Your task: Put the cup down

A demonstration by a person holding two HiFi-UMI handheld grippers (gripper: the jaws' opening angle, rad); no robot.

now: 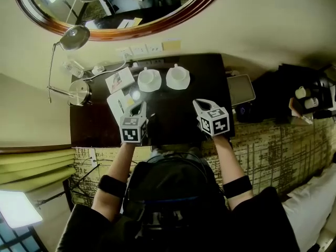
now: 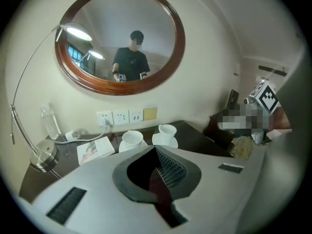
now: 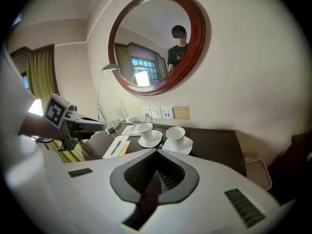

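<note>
Two white cups stand on saucers at the back of the dark desk (image 1: 178,121): the left cup (image 1: 149,79) (image 2: 131,138) (image 3: 145,129) and the right cup (image 1: 178,76) (image 2: 167,130) (image 3: 175,134). Both are upright and nothing touches them. My left gripper (image 1: 140,107) (image 2: 156,149) hovers over the near half of the desk, short of the left cup, its jaws shut with nothing between them. My right gripper (image 1: 200,104) (image 3: 156,153) is level with it to the right, also shut and empty, short of the right cup.
A desk lamp base (image 1: 80,92) and a clear bottle (image 1: 73,67) sit at the desk's left end. A booklet (image 1: 119,80) and a notepad with a pen (image 1: 119,104) lie left of the cups. Wall sockets (image 1: 139,50) sit under an oval mirror (image 1: 157,28). A grey tray (image 1: 240,90) lies right of the desk.
</note>
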